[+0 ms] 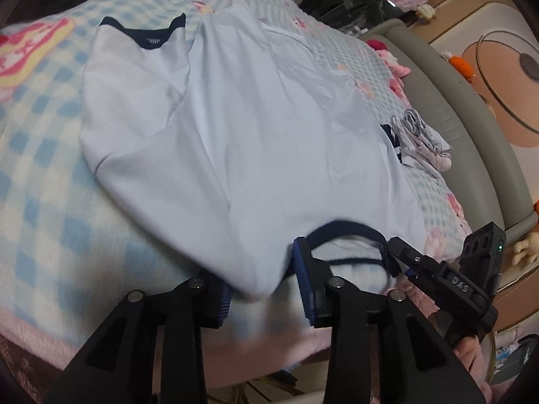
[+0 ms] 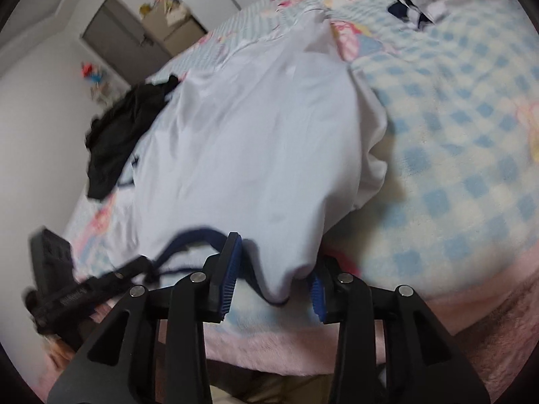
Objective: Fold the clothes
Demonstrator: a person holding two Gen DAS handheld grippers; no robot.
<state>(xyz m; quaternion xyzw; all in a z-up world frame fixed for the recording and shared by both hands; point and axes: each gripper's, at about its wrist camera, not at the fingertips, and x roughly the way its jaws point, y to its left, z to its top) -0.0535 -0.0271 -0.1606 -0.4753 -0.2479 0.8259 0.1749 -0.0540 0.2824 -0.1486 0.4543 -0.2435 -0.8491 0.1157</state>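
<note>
A pale blue T-shirt (image 1: 256,128) with navy trim lies spread on the checked blanket (image 1: 50,175). Its navy collar (image 1: 347,232) is at the near edge. My left gripper (image 1: 262,269) is open, and a shoulder fold of the shirt droops between its blue pads (image 1: 305,282). In the right wrist view the same shirt (image 2: 242,141) fills the middle. My right gripper (image 2: 274,259) is open too, with the other shoulder fold sagging between its fingers. Each gripper shows in the other's view, beside the collar: the right gripper (image 1: 401,252) and the left gripper (image 2: 141,266).
A black garment (image 2: 118,134) lies against the shirt's far edge. Small grey and white clothes (image 1: 421,138) sit near the bed's side. The padded bed frame (image 1: 448,101) and soft toys (image 1: 461,64) border the bed. A pink blanket edge (image 2: 269,346) runs along the front.
</note>
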